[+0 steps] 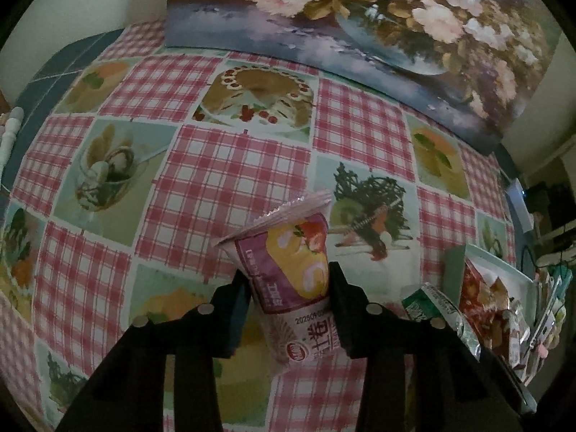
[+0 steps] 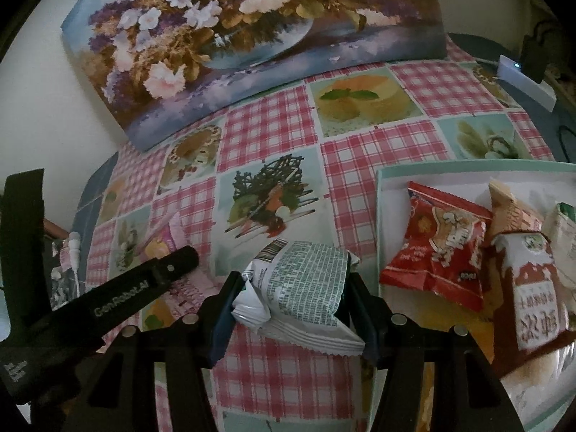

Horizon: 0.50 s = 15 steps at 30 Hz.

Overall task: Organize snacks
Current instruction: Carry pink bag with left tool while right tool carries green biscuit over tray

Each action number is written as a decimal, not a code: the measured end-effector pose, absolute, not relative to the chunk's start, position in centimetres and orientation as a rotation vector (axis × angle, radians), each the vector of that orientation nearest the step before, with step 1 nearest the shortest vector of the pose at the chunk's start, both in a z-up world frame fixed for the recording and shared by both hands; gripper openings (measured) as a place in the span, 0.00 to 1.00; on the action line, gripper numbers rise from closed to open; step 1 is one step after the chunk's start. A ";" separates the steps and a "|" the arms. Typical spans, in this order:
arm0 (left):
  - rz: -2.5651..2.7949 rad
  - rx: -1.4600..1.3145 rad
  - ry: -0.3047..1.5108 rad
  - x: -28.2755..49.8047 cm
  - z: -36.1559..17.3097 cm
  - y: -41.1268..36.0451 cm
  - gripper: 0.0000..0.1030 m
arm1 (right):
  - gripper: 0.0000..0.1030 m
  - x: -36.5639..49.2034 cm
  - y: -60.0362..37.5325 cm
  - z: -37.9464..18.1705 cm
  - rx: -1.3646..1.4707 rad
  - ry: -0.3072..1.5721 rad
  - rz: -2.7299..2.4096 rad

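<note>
My left gripper point(image 1: 288, 288) pinches the purple cake-roll packet point(image 1: 288, 262) low in the frame's centre, my right gripper point(image 2: 289, 295) clamps the green-printed packet point(image 2: 302, 280) likewise, both lifted clear of the checked tablecloth point(image 1: 223, 165) for, I judge, the snack-filled tray point(image 2: 388, 176) at right.

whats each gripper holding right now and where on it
The left gripper pinches the purple cake-roll packet across its middle. The right gripper clamps the green-and-white packet across its crumpled middle.
</note>
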State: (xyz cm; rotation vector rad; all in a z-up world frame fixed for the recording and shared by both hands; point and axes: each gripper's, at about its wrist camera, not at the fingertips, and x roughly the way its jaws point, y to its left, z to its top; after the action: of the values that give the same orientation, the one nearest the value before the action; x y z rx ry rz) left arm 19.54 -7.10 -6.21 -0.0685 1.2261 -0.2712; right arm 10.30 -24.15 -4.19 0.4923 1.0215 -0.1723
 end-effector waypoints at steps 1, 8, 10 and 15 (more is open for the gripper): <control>-0.270 -0.060 1.222 19.4 -6.0 -7.3 0.41 | 0.59 10.0 -24.1 -4.0 0.491 1.017 -0.169; -0.282 -0.027 1.174 18.2 -3.8 -7.5 0.41 | 0.59 8.1 -24.0 -2.5 0.492 0.983 -0.151; -0.280 -0.009 1.159 17.7 -3.2 -7.7 0.41 | 0.59 7.5 -23.9 -2.1 0.490 0.974 -0.149; -0.290 0.005 1.129 16.9 -1.8 -8.1 0.41 | 0.59 6.0 -24.0 -1.0 0.490 0.943 -0.143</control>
State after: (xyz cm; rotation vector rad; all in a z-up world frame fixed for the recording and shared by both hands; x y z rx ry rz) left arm 16.87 -8.09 -1.77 0.0054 1.1293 -0.2900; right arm 6.01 -24.00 -0.98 0.4895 0.9433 -0.1433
